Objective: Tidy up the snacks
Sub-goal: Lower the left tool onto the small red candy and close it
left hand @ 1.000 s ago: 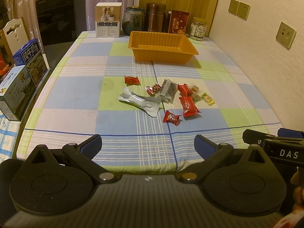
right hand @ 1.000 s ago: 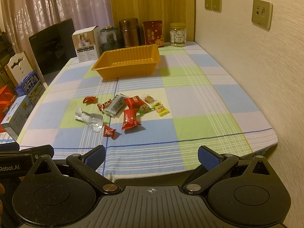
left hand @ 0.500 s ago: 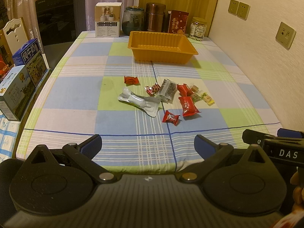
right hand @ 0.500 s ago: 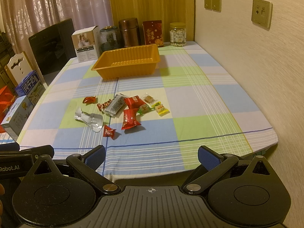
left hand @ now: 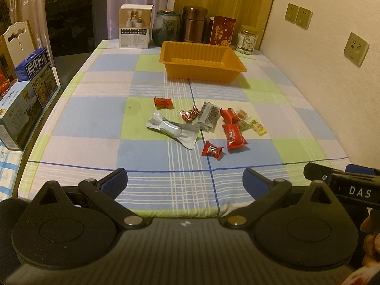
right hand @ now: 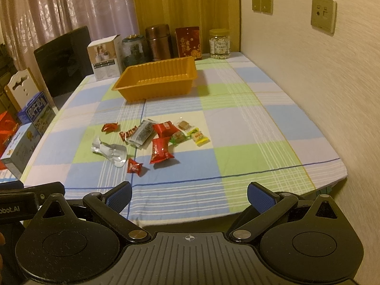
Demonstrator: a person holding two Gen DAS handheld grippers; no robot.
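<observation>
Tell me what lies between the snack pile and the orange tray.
Nothing: between the snack pile and the orange tray there is only bare checked tablecloth. Both wrist views show that strip clear, and the tray holds nothing.

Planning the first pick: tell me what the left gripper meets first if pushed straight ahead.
Probably the small red twist-wrapped candy, nearest piece between the open left gripper fingers' line; depth is uncertain, and the crinkled silver foil packet lies just beyond.

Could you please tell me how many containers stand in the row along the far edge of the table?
5: a white box at the left, then a dark glass jar, a brown canister, a red packet, and a clear snack jar nearest the wall. Nothing appears hidden.
</observation>
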